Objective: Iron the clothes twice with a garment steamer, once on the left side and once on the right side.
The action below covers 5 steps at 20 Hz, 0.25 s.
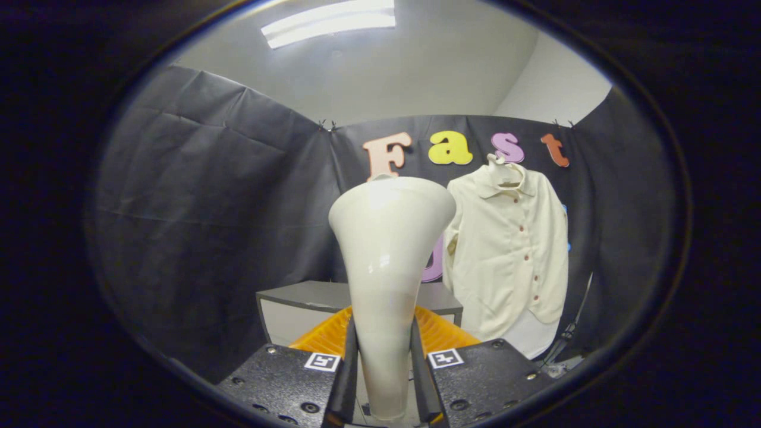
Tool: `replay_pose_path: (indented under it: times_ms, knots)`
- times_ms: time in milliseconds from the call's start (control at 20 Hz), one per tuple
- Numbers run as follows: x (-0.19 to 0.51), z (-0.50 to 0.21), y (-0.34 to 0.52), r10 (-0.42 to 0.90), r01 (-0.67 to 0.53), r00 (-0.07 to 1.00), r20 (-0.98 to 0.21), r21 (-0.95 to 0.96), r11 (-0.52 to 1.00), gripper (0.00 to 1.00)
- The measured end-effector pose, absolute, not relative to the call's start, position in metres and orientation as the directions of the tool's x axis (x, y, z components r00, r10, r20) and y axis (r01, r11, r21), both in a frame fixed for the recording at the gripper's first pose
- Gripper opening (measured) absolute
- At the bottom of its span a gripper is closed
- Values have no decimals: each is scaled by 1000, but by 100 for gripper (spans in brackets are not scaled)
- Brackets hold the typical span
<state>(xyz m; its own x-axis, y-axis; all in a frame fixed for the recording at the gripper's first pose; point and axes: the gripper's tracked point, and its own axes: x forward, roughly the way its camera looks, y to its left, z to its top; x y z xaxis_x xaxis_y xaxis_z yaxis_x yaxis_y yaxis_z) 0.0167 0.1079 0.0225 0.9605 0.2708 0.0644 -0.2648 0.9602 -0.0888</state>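
The gripper [383, 362] has both fingers clamped on the steamer [389, 249], held upright, shirt [511, 255] hanging well beyond.

Stands low against the black cloth wall, beyond the gripper [383, 356] whose two fingers press on the neck of the garment steamer [389, 238]: a grey table [297, 295] with a pale front panel. Shows its top as a thin flat strip, the middle hidden behind the steamer. Sits just behind an orange ribbed piece [321, 339]; touching or apart cannot be told.
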Motion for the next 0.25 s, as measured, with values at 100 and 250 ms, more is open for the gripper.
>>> replay_pose_path:
  times_ms: [100, 250]
  knots:
    - [8, 22, 102, 242, -235, 968, 73, -86, 968, 40]
    - [-8, 19, 88, 190, -185, 977, 96, -57, 981, 40]
